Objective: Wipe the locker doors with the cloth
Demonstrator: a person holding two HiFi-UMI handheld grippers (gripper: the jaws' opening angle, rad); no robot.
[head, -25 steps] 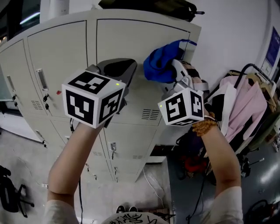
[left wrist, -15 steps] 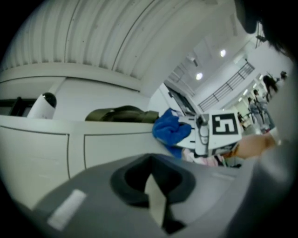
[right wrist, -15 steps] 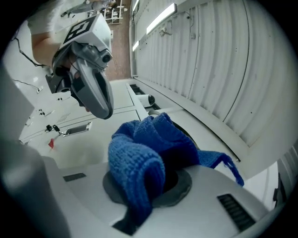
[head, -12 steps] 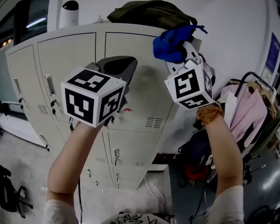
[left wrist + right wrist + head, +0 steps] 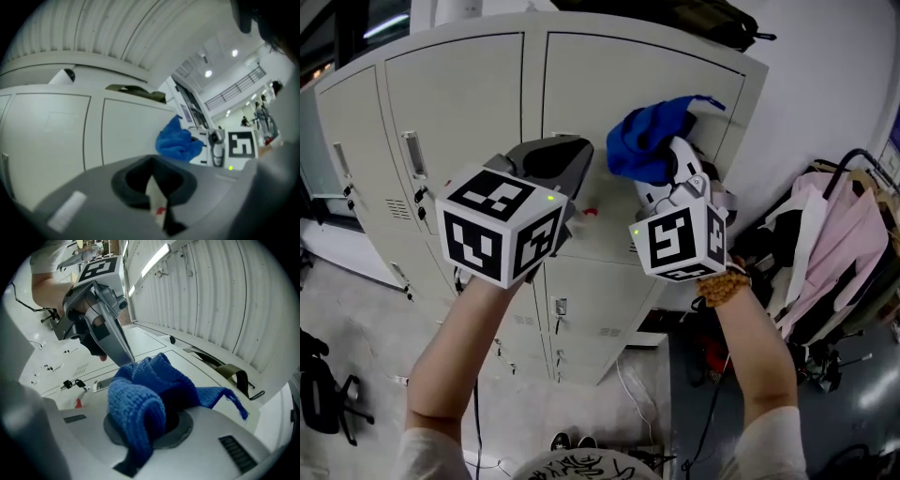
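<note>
A bunched blue cloth (image 5: 642, 141) is pressed against the upper right locker door (image 5: 591, 84) of the pale grey locker bank. My right gripper (image 5: 664, 167) is shut on it, its marker cube just below. In the right gripper view the cloth (image 5: 140, 390) bulges out between the jaws and hides their tips. My left gripper (image 5: 553, 152) hovers to the left of the cloth, in front of the same door, its jaws shut with nothing in them. The left gripper view shows the cloth (image 5: 177, 143) and the door (image 5: 126, 131) beyond its closed jaws.
A dark bag (image 5: 703, 19) lies on top of the lockers. Keys hang in the left door locks (image 5: 422, 194), and a red tag (image 5: 589, 213) hangs by the middle seam. A rack of pink clothes (image 5: 839, 234) and floor bags (image 5: 712, 347) crowd the right.
The right gripper carried the cloth up to the top of the door half a second ago and has now slid back down it. The left gripper has stayed put.
</note>
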